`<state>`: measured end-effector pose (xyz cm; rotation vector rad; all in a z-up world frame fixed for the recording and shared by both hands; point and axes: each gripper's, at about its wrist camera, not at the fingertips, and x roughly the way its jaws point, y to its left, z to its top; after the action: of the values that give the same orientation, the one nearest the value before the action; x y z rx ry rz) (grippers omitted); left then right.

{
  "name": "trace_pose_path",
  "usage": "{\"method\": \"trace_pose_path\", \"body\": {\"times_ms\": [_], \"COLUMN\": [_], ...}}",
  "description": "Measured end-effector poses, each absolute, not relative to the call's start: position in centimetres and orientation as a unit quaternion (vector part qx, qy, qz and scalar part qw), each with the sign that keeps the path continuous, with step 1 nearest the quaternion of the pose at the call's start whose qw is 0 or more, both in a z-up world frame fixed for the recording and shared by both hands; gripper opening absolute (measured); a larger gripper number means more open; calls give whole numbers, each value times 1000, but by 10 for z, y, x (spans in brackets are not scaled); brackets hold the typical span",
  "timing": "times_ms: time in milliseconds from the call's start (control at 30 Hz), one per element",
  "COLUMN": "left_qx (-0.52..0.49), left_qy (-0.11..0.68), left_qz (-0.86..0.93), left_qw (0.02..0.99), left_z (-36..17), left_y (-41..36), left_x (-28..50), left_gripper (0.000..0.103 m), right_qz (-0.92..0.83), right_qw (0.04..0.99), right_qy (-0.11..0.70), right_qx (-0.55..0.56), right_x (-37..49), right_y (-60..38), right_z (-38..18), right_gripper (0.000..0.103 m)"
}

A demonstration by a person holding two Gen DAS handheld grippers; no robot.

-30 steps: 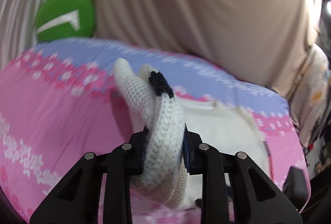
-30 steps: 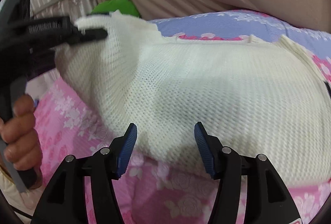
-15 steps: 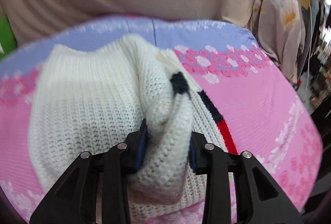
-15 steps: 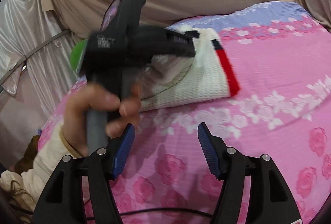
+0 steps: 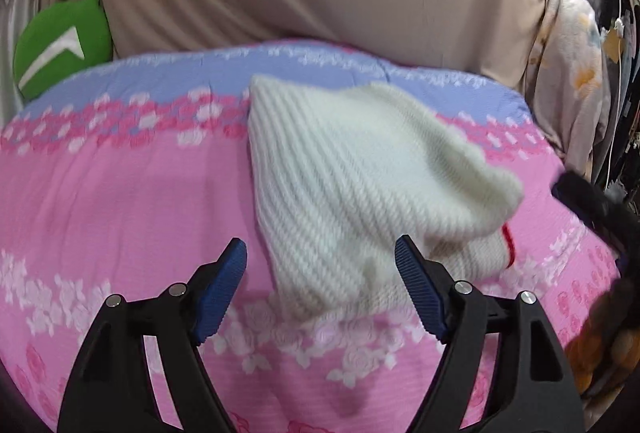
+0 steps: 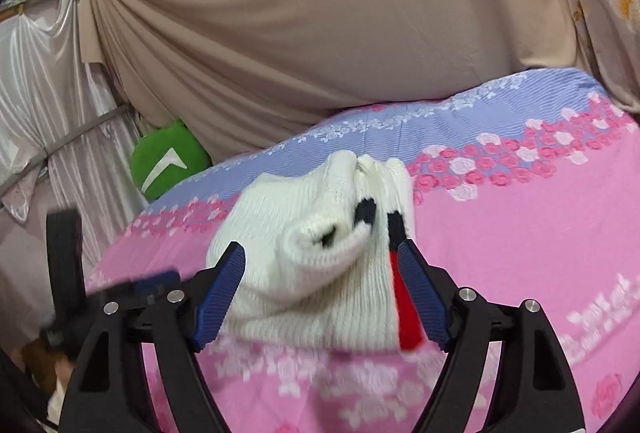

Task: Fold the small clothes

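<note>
The white knitted sweater (image 5: 360, 185) lies folded on the pink bed (image 5: 120, 201), while the left claw (image 5: 320, 289) and the right claw (image 6: 320, 293) are both wide open, holding nothing.

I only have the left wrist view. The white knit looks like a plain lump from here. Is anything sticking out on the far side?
Observer: Yes. The right wrist view shows a rolled cuff with an open end lying on top of the sweater.
Operator: I see a bit of red at the edge. What is it?
Observer: A red stripe running into a dark band along the sweater's edge.
Operator: Are the right tongs gripping it?
Observer: No. The right tongs are open, held just in front of the sweater, empty like the left tongs.
</note>
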<state>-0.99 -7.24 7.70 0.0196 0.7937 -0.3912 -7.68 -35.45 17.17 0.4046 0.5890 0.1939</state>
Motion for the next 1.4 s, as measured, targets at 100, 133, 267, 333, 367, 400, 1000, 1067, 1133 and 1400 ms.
{"method": "trace_pose_path", "body": {"times_ms": [100, 133, 267, 333, 367, 400, 1000, 1067, 1133, 1400], "left_qx": [12, 16, 54, 52, 47, 45, 8, 8, -4, 30], "left_qy": [400, 403, 406, 413, 416, 418, 350, 359, 378, 381], "left_qz": [-218, -225, -175, -159, -158, -160, -167, -165, -163, -121], "left_qw": [890, 887, 895, 895, 894, 893, 922, 919, 911, 916], "left_z": [67, 64, 54, 49, 48, 47, 115, 111, 102, 88], "left_y": [-81, -86, -93, -84, -80, -78, -63, -74, -82, -88], "left_x": [-17, -17, -7, -1, 1, 2, 6, 17, 29, 30], "left_gripper": [75, 75, 67, 66, 66, 66, 73, 73, 73, 74], "right_qz": [102, 103, 149, 167, 156, 134, 56, 58, 66, 14], "right_qw": [916, 910, 897, 904, 909, 912, 925, 922, 916, 934], "right_qy": [333, 346, 331, 292, 290, 308, 328, 340, 356, 315], "right_qx": [201, 201, 252, 264, 254, 236, 185, 178, 172, 169], "right_x": [-42, -34, -37, -60, -68, -68, -54, -35, -19, -41], "right_y": [-345, -340, -347, -358, -361, -362, -372, -367, -361, -377], "right_z": [150, 144, 156, 177, 177, 169, 178, 171, 158, 168], "right_gripper": [81, 79, 17, 16, 15, 15, 65, 68, 66, 11]}}
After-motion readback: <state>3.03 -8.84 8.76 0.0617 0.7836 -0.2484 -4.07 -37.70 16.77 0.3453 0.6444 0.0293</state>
